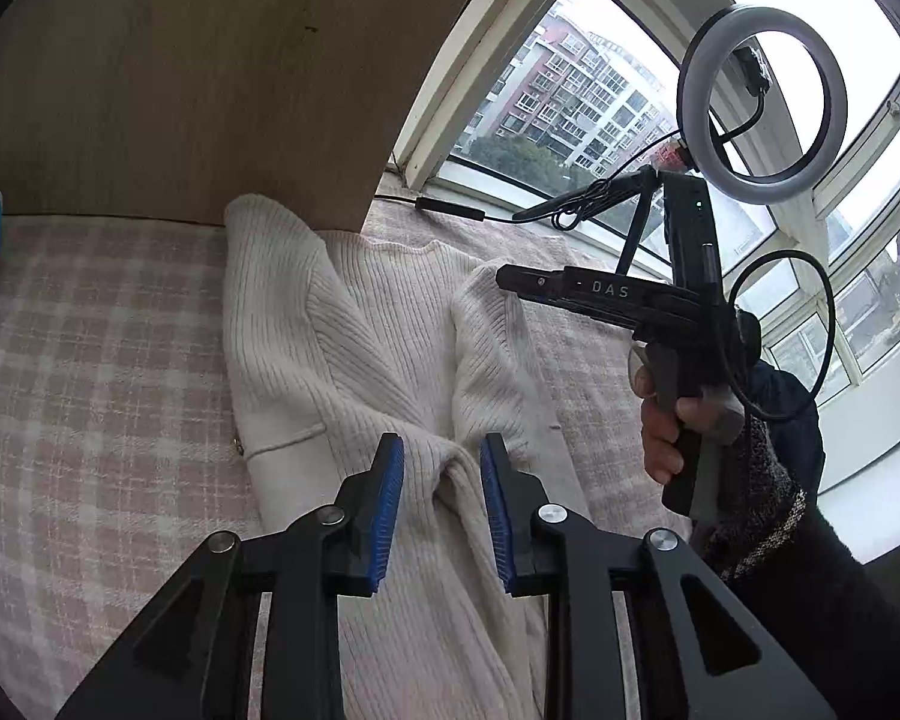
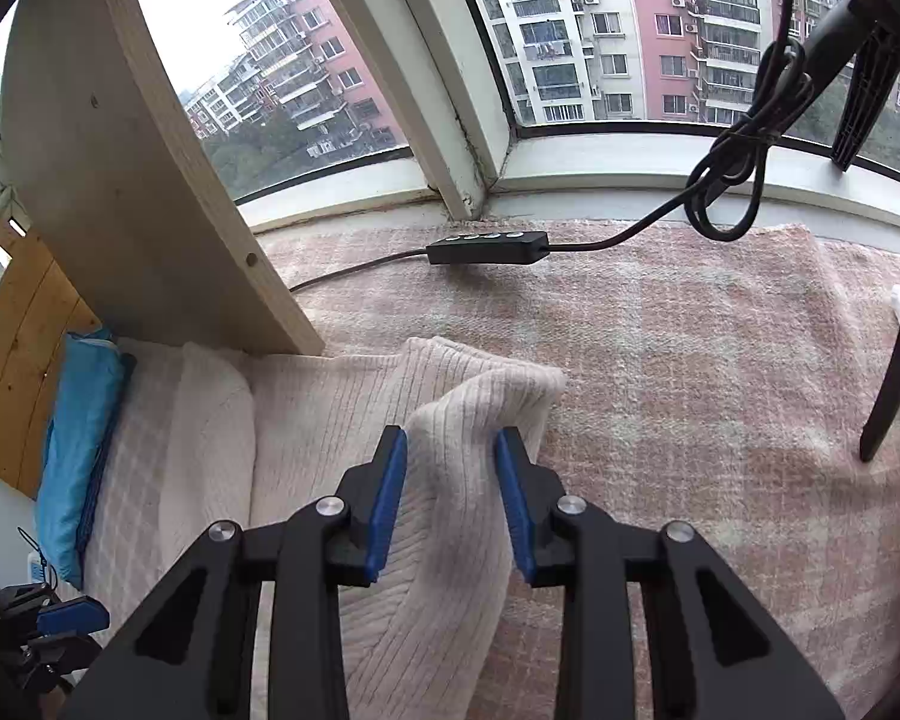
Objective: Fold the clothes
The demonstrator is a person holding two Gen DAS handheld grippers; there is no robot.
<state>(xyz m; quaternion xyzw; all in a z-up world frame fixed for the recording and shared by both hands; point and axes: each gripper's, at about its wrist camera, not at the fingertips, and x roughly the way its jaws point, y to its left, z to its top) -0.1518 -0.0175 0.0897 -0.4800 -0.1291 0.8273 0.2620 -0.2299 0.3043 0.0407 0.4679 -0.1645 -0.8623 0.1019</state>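
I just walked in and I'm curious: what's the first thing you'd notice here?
A cream ribbed knit sweater lies spread on the pink-and-white checked blanket, filling the middle of both views. The blue-padded fingers of the left gripper and of the right gripper each straddle a raised fold of it. To the right, a white ring light stands before the big window.

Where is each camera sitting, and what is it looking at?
Left wrist: sits behind the left gripper, looking along the white sweater towards the right gripper, its hand and the ring light.
Right wrist: sits behind the right gripper, facing the window over a raised sweater fold.
Shared: sweater, plaid blanket.
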